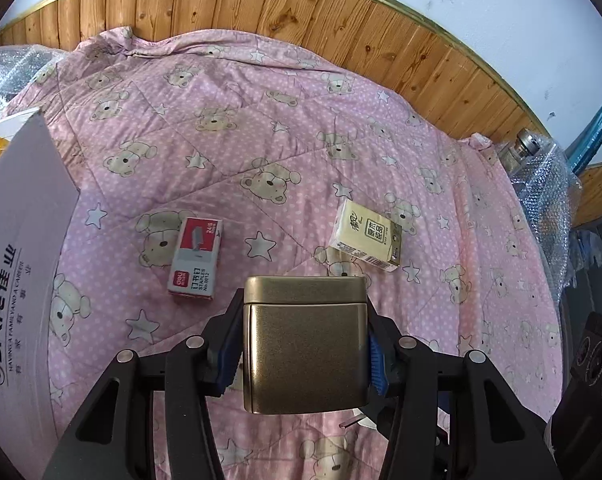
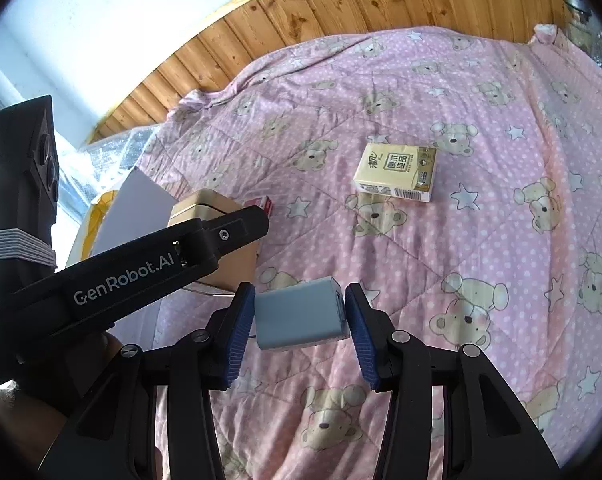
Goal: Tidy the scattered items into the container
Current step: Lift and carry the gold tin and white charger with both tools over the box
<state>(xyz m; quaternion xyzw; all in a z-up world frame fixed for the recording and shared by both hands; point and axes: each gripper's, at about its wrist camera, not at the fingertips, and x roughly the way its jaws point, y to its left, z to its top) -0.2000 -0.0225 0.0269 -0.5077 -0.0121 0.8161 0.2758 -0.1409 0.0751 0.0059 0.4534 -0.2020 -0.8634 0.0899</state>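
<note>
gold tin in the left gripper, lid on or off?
On. The gold tin shows its lid seated flush, with only a thin seam below the top edge, held between the left gripper fingers.

Pink bear-print quilt – wood-panelled wall behind, bubble wrap at the edge

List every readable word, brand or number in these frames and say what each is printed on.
"JiAYE", then "HAVING A FAMILY AND A CAREER": white box.
"STAPLES No.0012", "24/6": red and grey staple box.
"GenRobot.AI": side of the left gripper.
Tissue pack: Chinese characters and barcode, too small to read.
Brass tin and grey block: no text.
</note>
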